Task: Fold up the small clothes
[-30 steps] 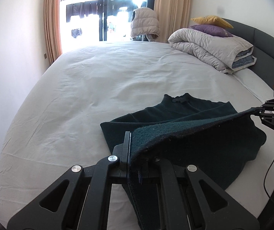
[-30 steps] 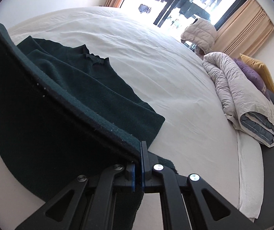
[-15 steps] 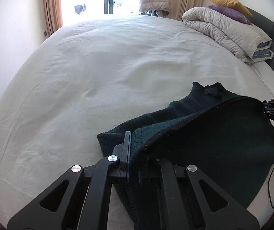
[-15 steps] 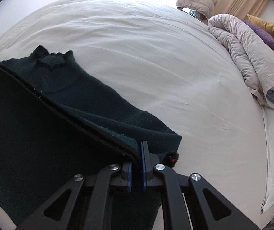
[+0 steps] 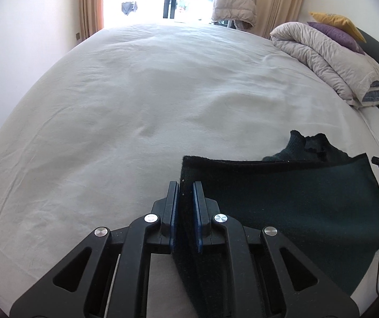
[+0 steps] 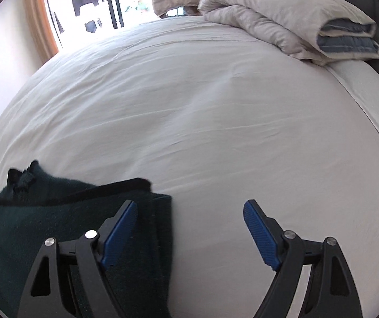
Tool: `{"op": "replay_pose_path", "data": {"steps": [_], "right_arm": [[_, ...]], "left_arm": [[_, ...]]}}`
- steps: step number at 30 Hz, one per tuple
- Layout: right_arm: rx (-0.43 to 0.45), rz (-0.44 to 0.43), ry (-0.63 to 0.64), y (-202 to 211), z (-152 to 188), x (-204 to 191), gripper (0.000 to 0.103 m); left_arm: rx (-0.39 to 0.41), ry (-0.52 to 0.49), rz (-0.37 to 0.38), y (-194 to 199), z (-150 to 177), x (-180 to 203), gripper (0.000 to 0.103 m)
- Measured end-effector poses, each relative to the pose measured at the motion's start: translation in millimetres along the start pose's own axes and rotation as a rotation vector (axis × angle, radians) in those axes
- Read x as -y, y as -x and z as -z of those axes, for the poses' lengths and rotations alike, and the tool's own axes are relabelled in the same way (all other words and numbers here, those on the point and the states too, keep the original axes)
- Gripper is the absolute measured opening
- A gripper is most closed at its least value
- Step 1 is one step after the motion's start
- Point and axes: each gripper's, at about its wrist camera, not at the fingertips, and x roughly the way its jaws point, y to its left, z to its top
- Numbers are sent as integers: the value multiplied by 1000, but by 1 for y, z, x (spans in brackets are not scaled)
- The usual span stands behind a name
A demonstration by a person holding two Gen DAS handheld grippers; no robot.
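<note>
Fold laid over; one pair of tongs released, the other not yet clear.

The dark green sweater (image 5: 295, 206) lies doubled on the white bed sheet (image 5: 136, 119), at the bed's near edge and well apart from the rolled duvet (image 5: 330, 61) at the headboard end; its collar (image 5: 308, 143) shows beyond the folded hem on the duvet side. The left tongs (image 5: 185, 196) stand nearly closed with the sweater's corner between the blue pads, though whether they are pinching it or have just slackened is not certain from this view. The right tongs (image 6: 189, 212) gape wide and hold nothing, one finger (image 6: 120, 225) resting over the sweater's edge. Risk: if the left tongs draw back while gripping, the top layer is likely to drag and skew the fold; the right finger may also snag the knit on lifting.
</note>
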Motion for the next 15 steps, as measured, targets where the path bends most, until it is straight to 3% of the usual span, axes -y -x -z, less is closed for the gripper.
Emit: {"op": "replay_pose_path", "data": {"steps": [2,4,6,9,11,15], "right_arm": [[27,-15,-69,15,3,15,84],[49,-79,-85,34,9,19,84],[73,-136,-39,54,20,14,84],[64,-227,48,74,42,3,84],[10,-284,50,75,58,0,84],[-85,-301,72,68,82,-3,78]], "left_arm": [[13,36,-8,10,2,-9,12],[46,53,-82,25,6,-16,12],[78,79,-43,44,10,-17,12],[106,24,-4,73,26,1,12],[70,-1,28,79,43,17,12],[-20,10,94,80,78,32,12]]}}
